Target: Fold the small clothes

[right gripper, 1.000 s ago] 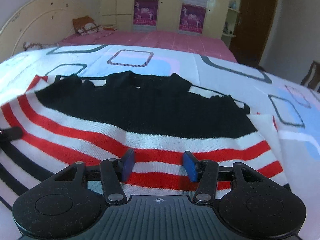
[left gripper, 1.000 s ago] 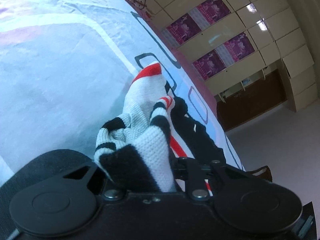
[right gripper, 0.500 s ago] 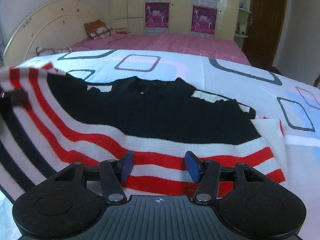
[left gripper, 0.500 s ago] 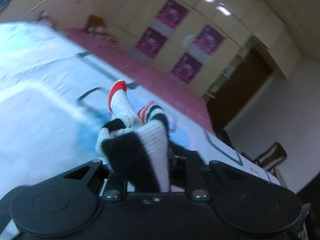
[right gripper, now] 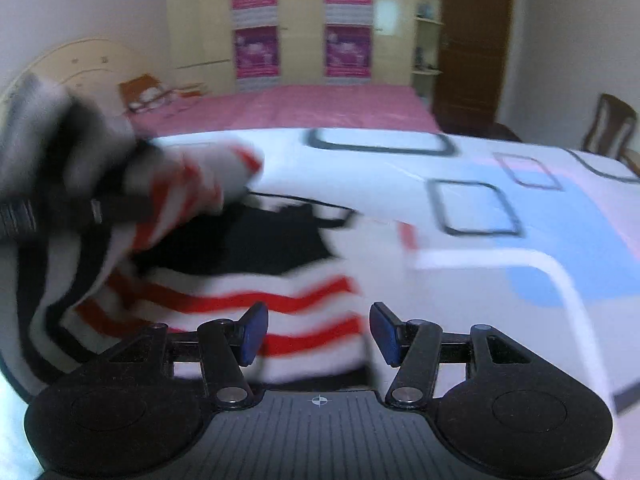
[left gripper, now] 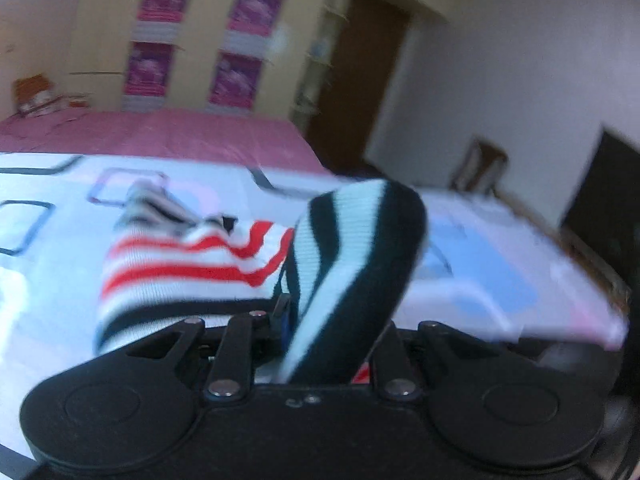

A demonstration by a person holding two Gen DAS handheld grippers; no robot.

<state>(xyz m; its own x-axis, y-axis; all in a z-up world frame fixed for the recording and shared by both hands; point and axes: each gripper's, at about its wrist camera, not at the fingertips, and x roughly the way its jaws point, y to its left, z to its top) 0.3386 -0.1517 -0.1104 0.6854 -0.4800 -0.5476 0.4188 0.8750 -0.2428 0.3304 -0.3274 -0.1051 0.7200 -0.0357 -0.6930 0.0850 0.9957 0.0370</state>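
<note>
Bedroom setting: a cream wardrobe with purple posters (right gripper: 304, 20) is seen along the far wall, with a dark brown wooden door (right gripper: 472, 40) to its right and a brown wooden chair (right gripper: 612, 128) near the right edge.

Work surface: a white bedsheet printed with blue, pink and dark outlined rectangles (right gripper: 520, 216) is spread over the bed; a plain pink cover (right gripper: 320, 108) is seen beyond it.

Item 1: a small knitted sweater with a black upper part and white, red and black stripes (right gripper: 248, 276) is laid on the sheet, its left portion lifted and carried over the flat part. Both views are blurred.

Item 2: the left gripper (left gripper: 320, 320) is clenched on a bunched black-and-white striped fold of the sweater (left gripper: 348, 264), which is raised above the sheet.

Item 3: the right gripper (right gripper: 319, 332) is held with its blue-padded fingers (right gripper: 252, 332) spread apart, nothing between them, just over the red-striped hem of the sweater. Contact with the fabric cannot be told.
</note>
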